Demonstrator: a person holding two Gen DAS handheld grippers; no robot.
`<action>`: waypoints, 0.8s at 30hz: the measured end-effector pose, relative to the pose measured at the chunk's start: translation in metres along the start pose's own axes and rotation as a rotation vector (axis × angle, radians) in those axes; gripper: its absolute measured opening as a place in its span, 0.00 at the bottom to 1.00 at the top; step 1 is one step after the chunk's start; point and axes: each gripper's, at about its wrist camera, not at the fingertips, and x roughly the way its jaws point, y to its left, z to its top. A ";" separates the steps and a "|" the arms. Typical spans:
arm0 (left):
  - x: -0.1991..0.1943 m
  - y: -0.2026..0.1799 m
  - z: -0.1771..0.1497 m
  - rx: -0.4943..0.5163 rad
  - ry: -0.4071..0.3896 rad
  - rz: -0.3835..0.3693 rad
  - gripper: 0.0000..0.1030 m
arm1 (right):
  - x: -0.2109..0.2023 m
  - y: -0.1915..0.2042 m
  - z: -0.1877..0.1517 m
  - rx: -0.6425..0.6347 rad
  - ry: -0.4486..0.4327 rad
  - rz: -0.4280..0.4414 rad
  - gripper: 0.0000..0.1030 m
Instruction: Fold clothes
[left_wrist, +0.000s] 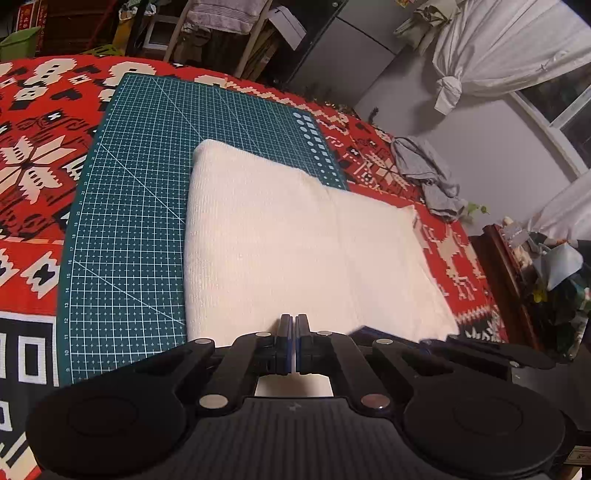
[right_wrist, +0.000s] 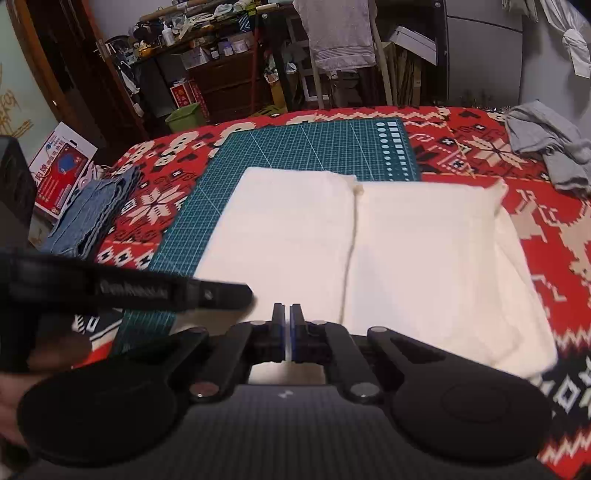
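Left gripper (right_wrist: 207, 293) blurred, cream garment (right_wrist: 369, 258) near edge hidden — grip unclear

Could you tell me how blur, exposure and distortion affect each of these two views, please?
Left wrist view: white cloth nearly overexposed, its weave faint; mat grid lines bow from fisheye. Right wrist view: the left gripper is motion-blurred at left; cloth blown out; background room dim.
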 end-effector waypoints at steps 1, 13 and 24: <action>0.002 -0.001 0.000 0.004 0.000 0.006 0.01 | 0.006 0.000 0.000 0.002 0.010 -0.011 0.02; 0.000 -0.010 -0.017 0.040 0.001 0.032 0.01 | 0.001 -0.004 -0.021 -0.020 0.050 -0.032 0.00; 0.001 -0.012 -0.016 0.053 0.002 0.042 0.01 | -0.002 -0.004 0.010 -0.002 -0.015 0.003 0.04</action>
